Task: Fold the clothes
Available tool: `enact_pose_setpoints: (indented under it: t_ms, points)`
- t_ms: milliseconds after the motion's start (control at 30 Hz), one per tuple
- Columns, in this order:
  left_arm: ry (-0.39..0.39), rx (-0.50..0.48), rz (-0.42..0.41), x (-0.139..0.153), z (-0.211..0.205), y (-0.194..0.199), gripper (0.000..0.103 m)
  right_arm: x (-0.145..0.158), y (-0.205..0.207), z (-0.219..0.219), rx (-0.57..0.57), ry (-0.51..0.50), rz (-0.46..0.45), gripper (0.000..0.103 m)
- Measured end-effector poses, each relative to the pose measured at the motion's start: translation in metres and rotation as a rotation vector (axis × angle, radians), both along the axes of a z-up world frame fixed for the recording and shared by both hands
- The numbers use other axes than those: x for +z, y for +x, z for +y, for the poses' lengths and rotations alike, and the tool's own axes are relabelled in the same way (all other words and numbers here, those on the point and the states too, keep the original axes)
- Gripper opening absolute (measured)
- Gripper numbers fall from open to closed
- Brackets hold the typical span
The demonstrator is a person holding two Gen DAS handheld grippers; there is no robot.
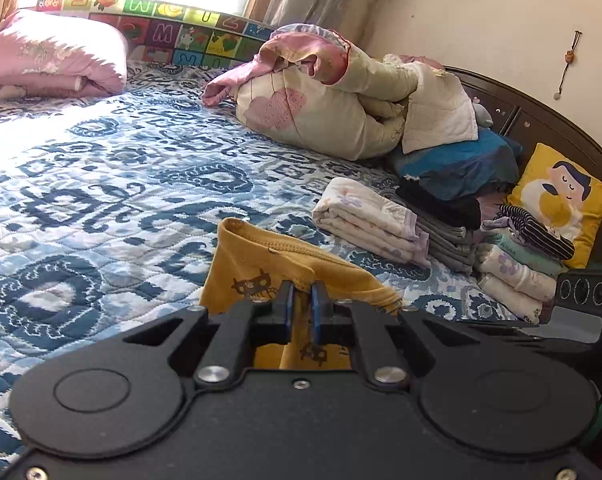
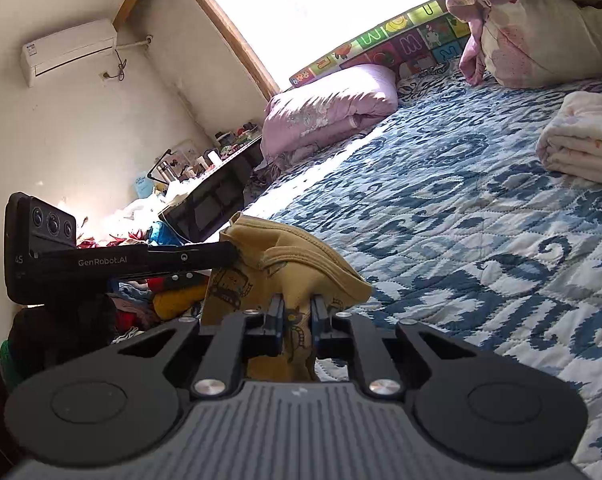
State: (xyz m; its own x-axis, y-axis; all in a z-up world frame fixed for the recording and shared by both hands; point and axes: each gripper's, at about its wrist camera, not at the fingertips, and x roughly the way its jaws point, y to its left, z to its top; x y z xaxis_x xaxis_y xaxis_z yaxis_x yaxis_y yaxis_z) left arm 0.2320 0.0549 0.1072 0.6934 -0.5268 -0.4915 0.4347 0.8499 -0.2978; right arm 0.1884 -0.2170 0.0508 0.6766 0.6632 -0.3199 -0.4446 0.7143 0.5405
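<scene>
A small yellow garment [image 1: 261, 268] printed with brown cartoon cats hangs bunched above the blue-and-white patterned quilt [image 1: 101, 200]. My left gripper [image 1: 302, 292] is shut on its hemmed edge, the cloth pinched between the blue pads. In the right wrist view the same yellow garment [image 2: 293, 264] is crumpled between the fingers of my right gripper [image 2: 297, 308], which is shut on it. The left gripper's body [image 2: 101, 260] reaches in from the left and meets the cloth's far corner. The garment's lower part is hidden behind both gripper bodies.
Folded clothes are stacked at the right: a cream floral piece [image 1: 365, 216], grey and dark items [image 1: 445, 220], more pale folds [image 1: 517, 276]. A bundled duvet [image 1: 341, 104], a pink quilt [image 1: 49, 56], a yellow cushion [image 1: 561, 196] and a dark headboard [image 1: 541, 120] ring the bed. A cluttered side table [image 2: 205, 184] stands beyond the bed's edge.
</scene>
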Motion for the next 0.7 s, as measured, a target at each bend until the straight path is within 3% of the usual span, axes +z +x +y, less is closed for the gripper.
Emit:
enact_pose_setpoints:
  t_ms: [133, 233, 300, 400, 467, 533, 567, 633, 700]
  points:
    - [0.000, 0.063, -0.131, 0.048, -0.004, 0.013, 0.006, 0.054, 0.024, 0.006, -0.022, -0.092, -0.109, 0.013]
    - [-0.029, 0.098, -0.291, 0.086, -0.007, 0.008, 0.006, 0.106, 0.037, 0.009, -0.081, -0.178, -0.257, 0.013]
    - [-0.057, 0.100, -0.355, 0.097, -0.009, -0.003, 0.006, 0.133, 0.035, 0.011, -0.120, -0.227, -0.371, 0.013]
    - [-0.021, 0.092, -0.389, 0.084, -0.015, -0.031, 0.006, 0.148, 0.019, 0.011, -0.163, -0.273, -0.475, 0.013]
    - [0.003, 0.069, -0.326, 0.048, -0.017, -0.059, 0.006, 0.134, 0.001, 0.011, -0.156, -0.303, -0.489, 0.013]
    - [0.064, 0.032, -0.175, -0.003, -0.020, -0.085, 0.009, 0.099, -0.022, 0.012, -0.132, -0.341, -0.419, 0.020]
    - [0.104, 0.005, -0.088, -0.032, -0.022, -0.101, 0.011, 0.076, -0.032, 0.011, -0.101, -0.350, -0.332, 0.023]
    - [0.154, -0.044, 0.035, -0.079, -0.022, -0.132, 0.027, 0.025, -0.055, 0.006, -0.053, -0.348, -0.109, 0.055]
    - [0.133, -0.026, 0.121, -0.104, -0.013, -0.150, 0.028, -0.020, -0.079, -0.005, -0.031, -0.287, 0.050, 0.065]
